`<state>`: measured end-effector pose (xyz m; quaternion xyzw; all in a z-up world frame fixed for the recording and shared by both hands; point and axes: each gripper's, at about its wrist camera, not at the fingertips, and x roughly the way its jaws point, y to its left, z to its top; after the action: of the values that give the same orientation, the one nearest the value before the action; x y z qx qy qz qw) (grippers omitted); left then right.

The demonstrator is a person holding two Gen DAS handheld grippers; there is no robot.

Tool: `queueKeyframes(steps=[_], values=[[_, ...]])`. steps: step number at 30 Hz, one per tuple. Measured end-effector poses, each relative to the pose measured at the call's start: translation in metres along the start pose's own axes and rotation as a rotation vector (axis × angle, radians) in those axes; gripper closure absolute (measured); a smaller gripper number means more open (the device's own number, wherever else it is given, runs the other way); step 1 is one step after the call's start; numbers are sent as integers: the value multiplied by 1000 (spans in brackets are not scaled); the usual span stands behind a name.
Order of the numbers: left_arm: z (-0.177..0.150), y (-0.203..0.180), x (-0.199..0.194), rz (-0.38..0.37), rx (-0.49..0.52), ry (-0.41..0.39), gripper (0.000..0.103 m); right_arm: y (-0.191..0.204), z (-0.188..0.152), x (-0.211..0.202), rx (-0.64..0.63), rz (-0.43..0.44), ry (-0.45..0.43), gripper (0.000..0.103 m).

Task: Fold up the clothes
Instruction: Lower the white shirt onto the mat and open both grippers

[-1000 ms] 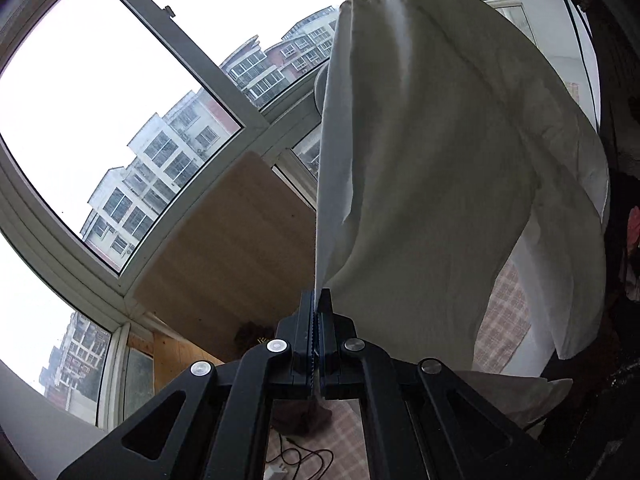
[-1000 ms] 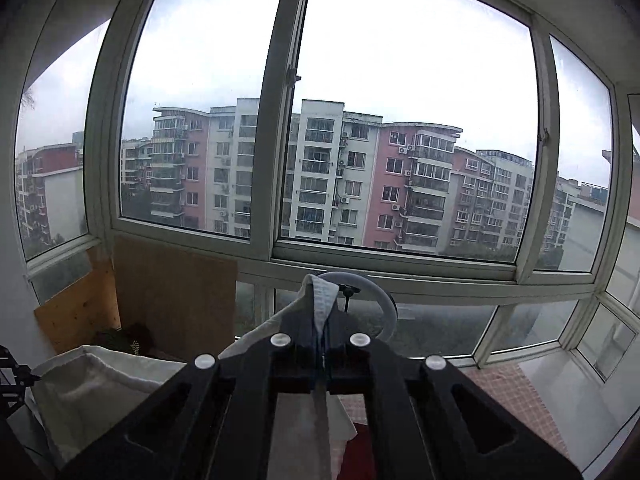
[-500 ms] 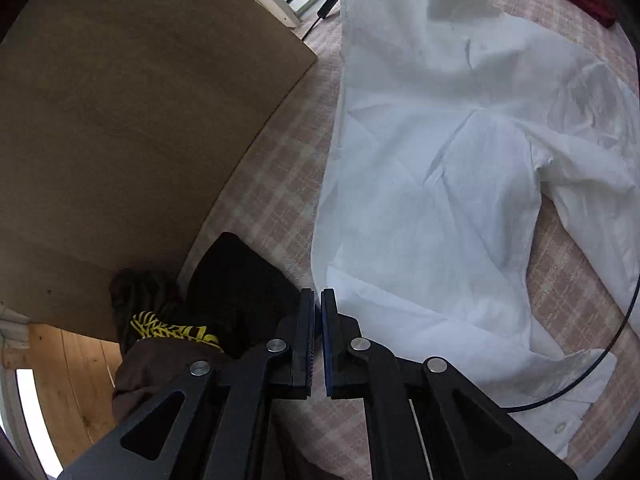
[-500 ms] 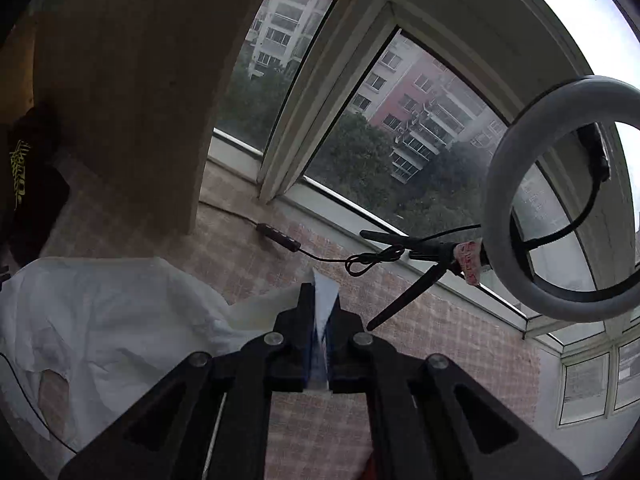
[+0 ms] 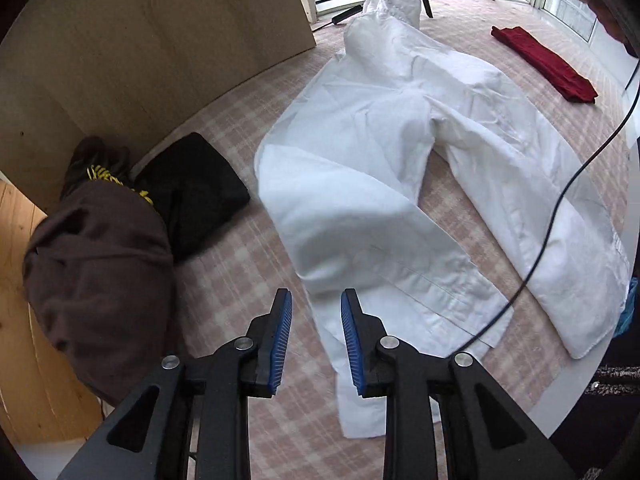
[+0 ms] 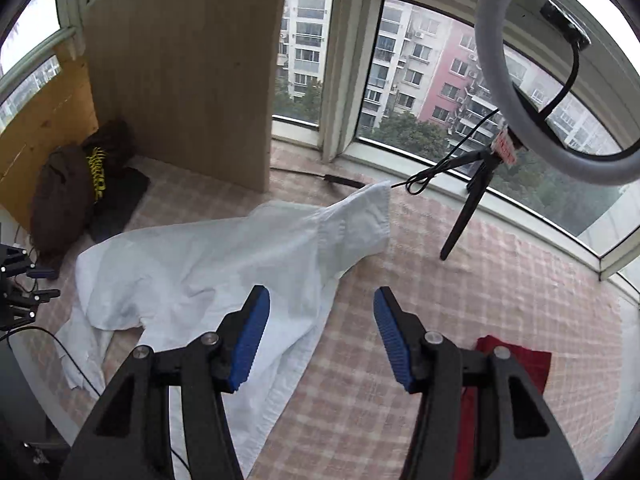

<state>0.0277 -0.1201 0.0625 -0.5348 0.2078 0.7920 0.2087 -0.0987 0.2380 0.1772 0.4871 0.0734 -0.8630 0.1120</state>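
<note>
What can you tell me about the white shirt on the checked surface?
The white cotton-looking long-sleeved shirt lies spread, wrinkled and not yet folded, on the pink checked cloth. Its collar end is still raised toward the window, and both sleeves lie loose. A thin black cable crosses one sleeve. Neither open gripper holds it.

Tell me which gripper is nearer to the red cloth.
Right. The right gripper hovers open just above the red cloth; the left gripper is open over the white shirt, far from the cloth.
</note>
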Motion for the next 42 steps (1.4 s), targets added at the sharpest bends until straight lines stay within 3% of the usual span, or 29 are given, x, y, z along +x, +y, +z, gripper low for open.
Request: queueKeyframes(steps=[5, 11, 15, 18, 19, 20, 21, 24, 31, 34, 37, 39, 42], values=[[-36, -51, -2, -102, -39, -23, 69, 58, -85, 6, 50, 249, 55, 50], [-80, -29, -39, -69, -202, -42, 71, 147, -101, 58, 3, 437, 103, 49], [-123, 6, -97, -11, -339, -114, 69, 218, -103, 107, -118, 451, 192, 49], [-144, 20, -118, 62, -372, -119, 69, 230, -99, 110, -161, 461, 232, 49], [-148, 20, -118, 66, -368, -119, 69, 234, -97, 112, -175, 464, 245, 54], [-150, 19, -115, 70, -363, -117, 69, 238, -96, 113, -190, 467, 259, 67], [-151, 18, -110, 64, -357, -117, 69, 241, -94, 114, -204, 470, 272, 100], [-153, 11, -93, 10, -343, -131, 69, 251, -88, 112, -253, 468, 303, 99], [-151, 7, -67, -54, -339, -158, 69, 227, -9, -13, -415, 190, 184, 100], [-157, 13, -69, -66, -345, -172, 69, 261, 7, -27, -435, 259, 199, 100], [-163, 22, -64, -91, -362, -163, 68, 320, -1, -3, -415, 460, 286, 91], [-161, 28, -53, -105, -366, -160, 67, 347, -9, 26, -343, 614, 423, 84], [-148, 32, -21, -106, -357, -125, 66, 346, -14, 39, -338, 567, 402, 83]])
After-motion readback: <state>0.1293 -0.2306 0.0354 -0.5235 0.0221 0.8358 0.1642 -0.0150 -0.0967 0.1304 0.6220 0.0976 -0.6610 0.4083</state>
